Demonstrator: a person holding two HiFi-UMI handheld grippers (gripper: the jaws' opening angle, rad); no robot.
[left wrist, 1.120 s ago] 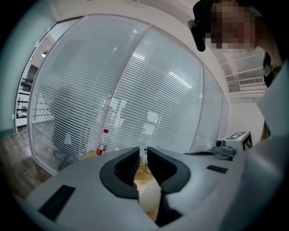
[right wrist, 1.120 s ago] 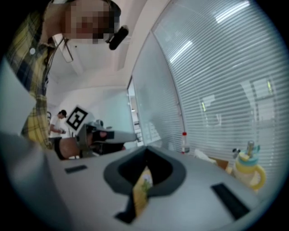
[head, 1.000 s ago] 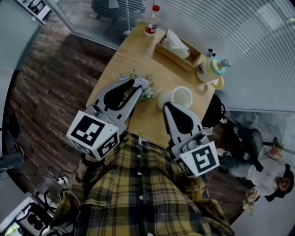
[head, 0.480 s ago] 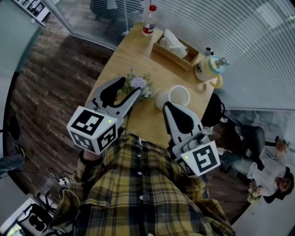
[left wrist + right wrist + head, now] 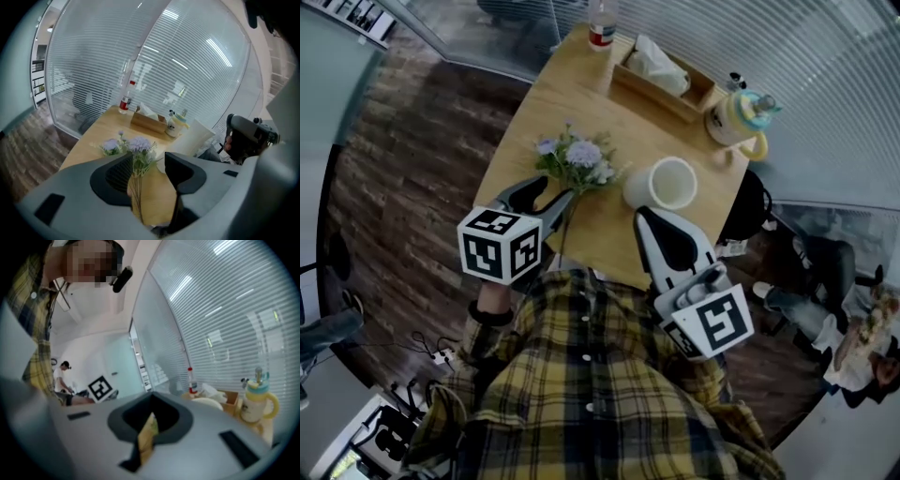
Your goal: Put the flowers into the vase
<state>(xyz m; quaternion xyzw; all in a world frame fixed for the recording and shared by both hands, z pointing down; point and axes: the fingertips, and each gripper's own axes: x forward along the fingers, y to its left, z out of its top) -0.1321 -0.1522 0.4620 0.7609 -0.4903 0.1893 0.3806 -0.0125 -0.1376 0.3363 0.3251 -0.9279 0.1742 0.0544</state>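
A bunch of pale purple flowers (image 5: 578,157) lies on the wooden table (image 5: 572,84), its thin stems running toward the near edge. My left gripper (image 5: 551,195) is open and low over that edge, with the stems (image 5: 135,192) passing between its jaws; the pads do not press them. In the left gripper view (image 5: 147,169) the blooms (image 5: 139,145) show just past the jaws. The white vase (image 5: 669,183) stands upright to the right of the flowers. My right gripper (image 5: 649,220) hovers just short of the vase (image 5: 208,402), shut with nothing in it (image 5: 150,422).
At the table's far side stand a wooden tissue box (image 5: 664,75), a red-capped bottle (image 5: 601,21) and a yellow and teal lidded jug (image 5: 739,117). A dark chair (image 5: 757,208) stands at the right edge. Dark wood floor lies to the left.
My left gripper's jaws have opened and it has dropped lower and drawn back toward the near edge. The flowers now lie on the table. My right gripper has hardly moved.
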